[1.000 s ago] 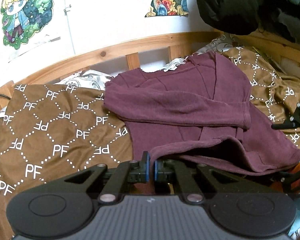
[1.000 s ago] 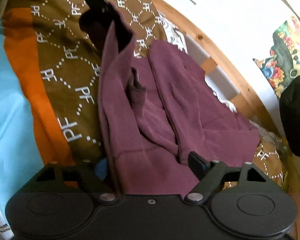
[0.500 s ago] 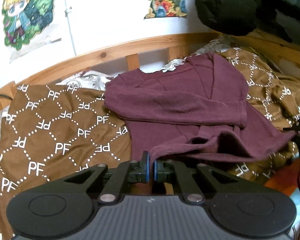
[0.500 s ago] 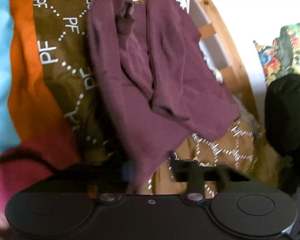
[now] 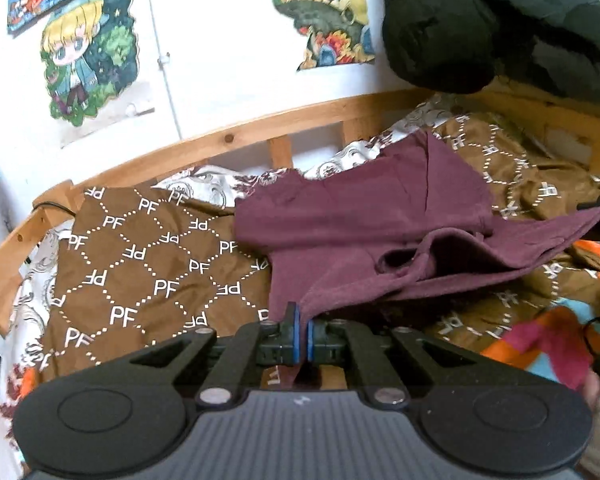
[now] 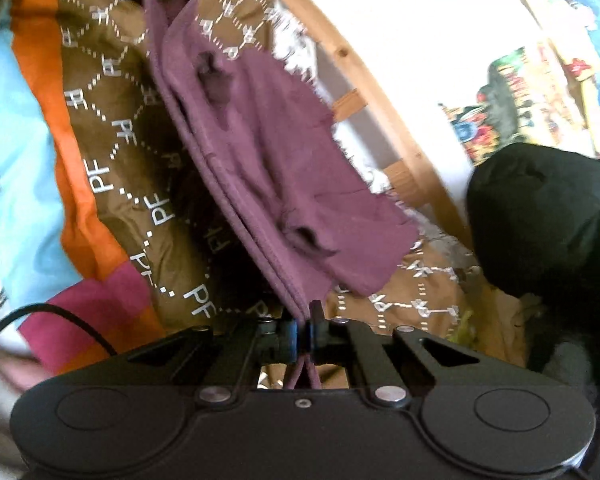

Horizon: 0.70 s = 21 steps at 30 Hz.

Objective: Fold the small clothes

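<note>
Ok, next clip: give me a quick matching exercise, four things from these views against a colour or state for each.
Things:
1. shirt
2. blanket
3. left gripper
4. bundle by the wall

Descriptions:
a. brown with white PF lettering
b. black, puffy
c. maroon, hem lifted off the bed
d. jaws shut on fabric

Pairs: 1-c, 2-a, 3-d, 4-b

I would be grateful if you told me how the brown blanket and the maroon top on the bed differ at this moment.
The brown blanket carries a white lettered diamond pattern; the maroon top is plain. The blanket lies spread on the bed, while the top's near edge is lifted off it. The left gripper and right gripper are both shut on the top's hem; neither holds the blanket. Both are soft cloth.
</note>
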### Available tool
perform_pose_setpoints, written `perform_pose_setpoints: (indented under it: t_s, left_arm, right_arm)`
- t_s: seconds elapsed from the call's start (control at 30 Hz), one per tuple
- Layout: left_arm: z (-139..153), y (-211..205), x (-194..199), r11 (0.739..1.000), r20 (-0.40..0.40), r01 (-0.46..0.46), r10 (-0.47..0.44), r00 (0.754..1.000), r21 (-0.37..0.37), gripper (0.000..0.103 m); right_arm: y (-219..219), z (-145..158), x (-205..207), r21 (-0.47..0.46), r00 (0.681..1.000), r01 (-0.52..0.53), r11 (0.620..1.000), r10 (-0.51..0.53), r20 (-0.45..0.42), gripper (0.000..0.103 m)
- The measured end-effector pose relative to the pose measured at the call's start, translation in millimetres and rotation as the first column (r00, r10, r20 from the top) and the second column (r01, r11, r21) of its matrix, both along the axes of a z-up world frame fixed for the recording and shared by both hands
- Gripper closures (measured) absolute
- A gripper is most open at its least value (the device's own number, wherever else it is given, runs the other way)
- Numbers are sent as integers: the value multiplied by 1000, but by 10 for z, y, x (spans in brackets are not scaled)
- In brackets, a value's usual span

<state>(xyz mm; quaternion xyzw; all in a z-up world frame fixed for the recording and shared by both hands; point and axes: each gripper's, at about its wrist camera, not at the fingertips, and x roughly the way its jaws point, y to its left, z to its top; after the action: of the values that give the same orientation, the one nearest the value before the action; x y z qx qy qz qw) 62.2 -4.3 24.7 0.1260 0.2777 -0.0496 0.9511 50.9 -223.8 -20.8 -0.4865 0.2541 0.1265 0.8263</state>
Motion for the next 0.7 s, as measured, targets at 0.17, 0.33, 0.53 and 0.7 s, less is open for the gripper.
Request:
perform_pose_setpoints:
  t_s: [0.17,0.33,0.53,0.7]
  left_arm:
    - [169,-145,-497,999,11,41,-42,999,30,101]
    - [386,-144,-865,997,-6,71,-71,997,13,101]
    - [432,-110,-758,997,-48,70,-70,996,-19,100]
    - [461,-108,-308,999,-28,34,-34,999,4,100]
  right_arm:
    - [-196,311,-464,83,1000,-2,997,3,-2,99]
    - [-377,615,-958,179,998,-15,984,26,-60,99]
    - [-379,751,-1105,196,994,-23,980,44,-103,99]
    - [-368,712,-754,190,999,-13,982,23,-48,99]
